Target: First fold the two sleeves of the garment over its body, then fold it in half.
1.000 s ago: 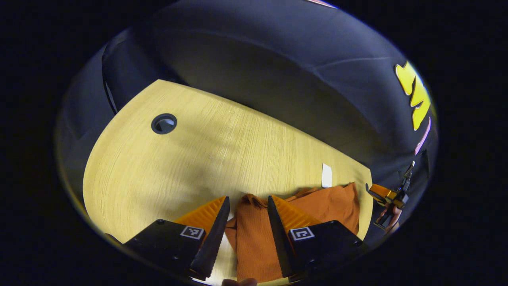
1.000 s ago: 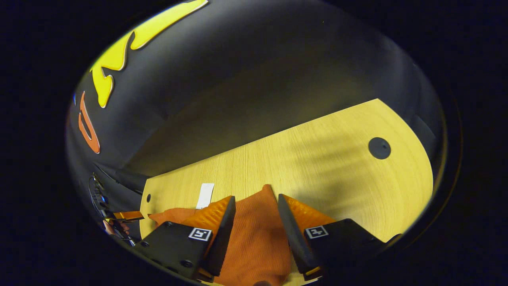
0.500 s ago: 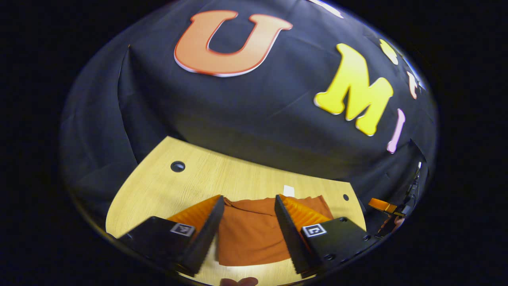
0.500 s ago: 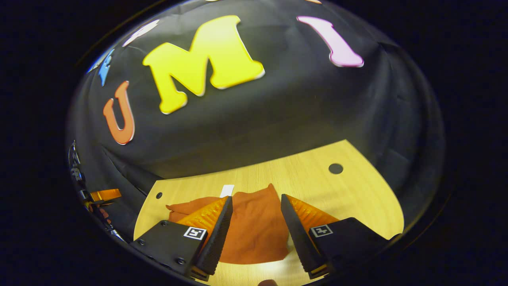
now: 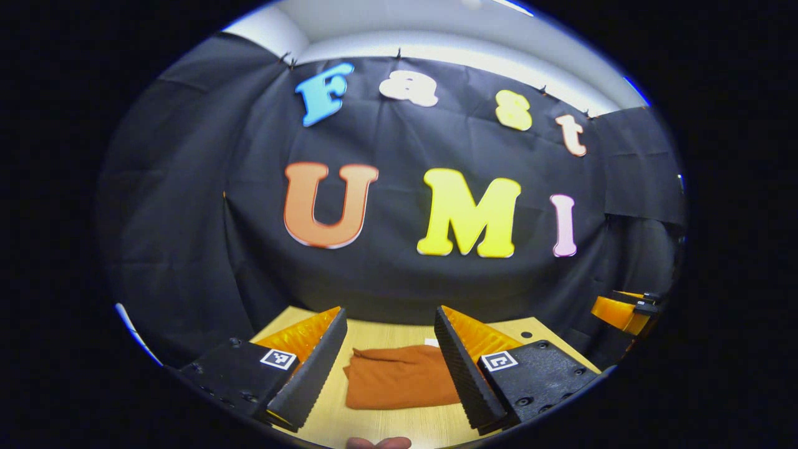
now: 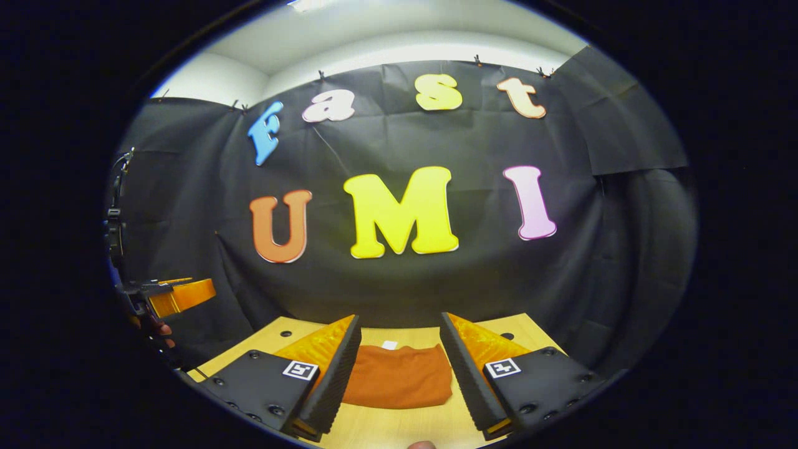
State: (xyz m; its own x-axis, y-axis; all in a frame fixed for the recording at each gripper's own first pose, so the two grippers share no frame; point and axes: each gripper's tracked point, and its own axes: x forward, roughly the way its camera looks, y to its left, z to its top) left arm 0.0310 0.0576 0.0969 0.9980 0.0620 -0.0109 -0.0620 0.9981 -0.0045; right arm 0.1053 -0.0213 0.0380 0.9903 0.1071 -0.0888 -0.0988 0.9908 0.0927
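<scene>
In the left gripper view we are seeing the left gripper at the bottom of the frame with its two fingers standing wide apart, gripping nothing and touching nothing. Between them, lower centre, the orange garment is lying folded into a compact rectangle on the light wooden table, apart from both fingers. A small white tag is peeking out at the garment's far edge. A fingertip of the person's hand is showing at the very bottom edge of the frame. At the right edge of this view, the right gripper is hanging well away from the garment; we cannot tell from here how far it is open.

In the right gripper view the right gripper is likewise sitting at the bottom of the frame, fingers spread wide and holding nothing. The folded garment is resting on the table between them, lower centre, with the white tag just beyond its far edge. At the left edge of the frame the left gripper is showing, held by a hand, well clear of the garment.
</scene>
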